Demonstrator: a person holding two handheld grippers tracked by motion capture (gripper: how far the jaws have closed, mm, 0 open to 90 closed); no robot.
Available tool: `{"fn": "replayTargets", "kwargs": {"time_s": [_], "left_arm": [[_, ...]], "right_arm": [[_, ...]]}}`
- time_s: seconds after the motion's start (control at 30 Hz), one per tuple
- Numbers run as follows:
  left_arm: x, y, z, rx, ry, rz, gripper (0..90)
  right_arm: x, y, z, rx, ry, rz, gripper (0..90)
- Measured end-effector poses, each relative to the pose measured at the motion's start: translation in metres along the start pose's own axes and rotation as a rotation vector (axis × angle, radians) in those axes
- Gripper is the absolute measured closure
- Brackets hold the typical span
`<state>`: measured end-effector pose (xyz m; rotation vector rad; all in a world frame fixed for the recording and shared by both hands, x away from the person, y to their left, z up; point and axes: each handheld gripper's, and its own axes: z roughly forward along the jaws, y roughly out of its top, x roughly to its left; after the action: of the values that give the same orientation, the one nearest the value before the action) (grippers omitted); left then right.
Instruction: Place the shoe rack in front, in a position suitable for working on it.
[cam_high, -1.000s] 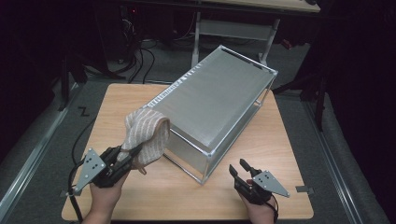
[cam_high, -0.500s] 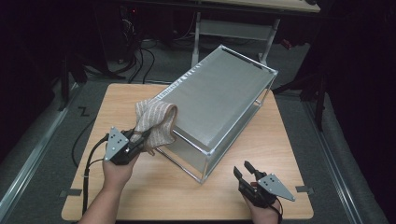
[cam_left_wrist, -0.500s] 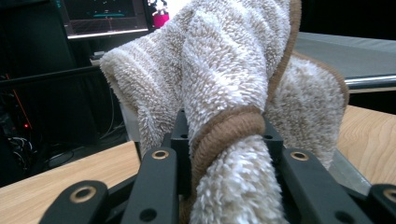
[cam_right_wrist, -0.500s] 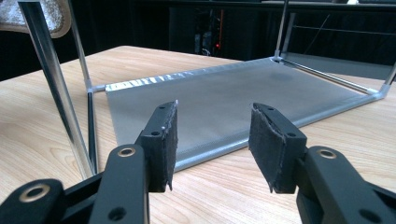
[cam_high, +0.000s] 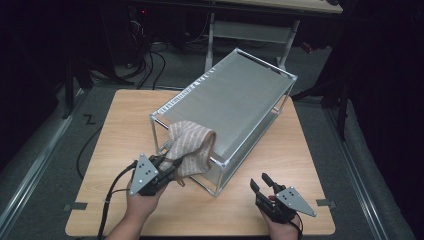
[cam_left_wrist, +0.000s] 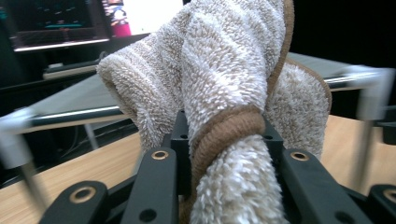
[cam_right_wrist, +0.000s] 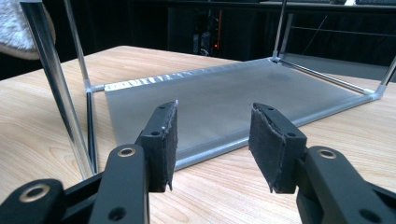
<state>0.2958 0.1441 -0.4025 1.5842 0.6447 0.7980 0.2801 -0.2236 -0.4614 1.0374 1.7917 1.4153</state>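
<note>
A beige striped towel (cam_high: 192, 145) hangs bunched over the near left corner of a metal-framed rack (cam_high: 235, 100) with a grey mesh top. My left gripper (cam_high: 172, 167) sits just in front of that corner, shut on the towel's lower end. In the left gripper view the towel (cam_left_wrist: 224, 93) rises thick between the two black jaws of the left gripper (cam_left_wrist: 229, 158), its brown hem wrapped across the bundle. My right gripper (cam_high: 260, 181) rests near the table's front right, open. Its pads (cam_right_wrist: 166, 140) face the rack's lower mesh shelf (cam_right_wrist: 224, 102) with nothing between them.
The rack stands diagonally across the wooden table (cam_high: 115, 140). A thin corner post (cam_right_wrist: 56, 79) of the rack stands close to the left of the right gripper. Bare tabletop lies left of the rack and along the front edge. Dark floor and cables surround the table.
My left gripper has carried the towel from the table's front left rightward to the rack's near corner, and the towel now drapes over the frame. The right gripper has stayed where it was.
</note>
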Motion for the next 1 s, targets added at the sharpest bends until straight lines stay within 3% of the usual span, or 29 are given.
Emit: {"fn": "replayTargets", "kwargs": {"time_s": [0.13, 0.27, 0.43, 0.7, 0.87, 1.0], "left_arm": [[-0.016, 0.004, 0.002, 0.0, -0.038, 0.014, 68.5], [-0.031, 0.01, 0.005, -0.007, -0.073, 0.001, 68.4], [-0.032, 0.011, 0.007, -0.003, -0.065, 0.009, 68.4], [-0.011, 0.009, 0.006, 0.015, 0.002, 0.012, 68.4], [0.01, 0.007, 0.006, 0.036, 0.057, 0.022, 68.4], [0.033, 0.004, 0.004, 0.05, 0.108, 0.003, 68.4]], "right_arm": [[0.0, 0.0, -0.001, 0.0, 0.0, -0.002, 52.3], [0.0, 0.0, -0.001, -0.003, -0.001, -0.004, 52.3], [0.0, 0.001, -0.001, -0.005, 0.003, -0.006, 52.4], [0.0, 0.001, -0.002, -0.007, 0.002, -0.009, 52.3], [0.001, 0.001, -0.002, -0.007, 0.002, -0.008, 52.3], [0.0, 0.001, -0.002, -0.008, 0.0, -0.007, 52.3]]}}
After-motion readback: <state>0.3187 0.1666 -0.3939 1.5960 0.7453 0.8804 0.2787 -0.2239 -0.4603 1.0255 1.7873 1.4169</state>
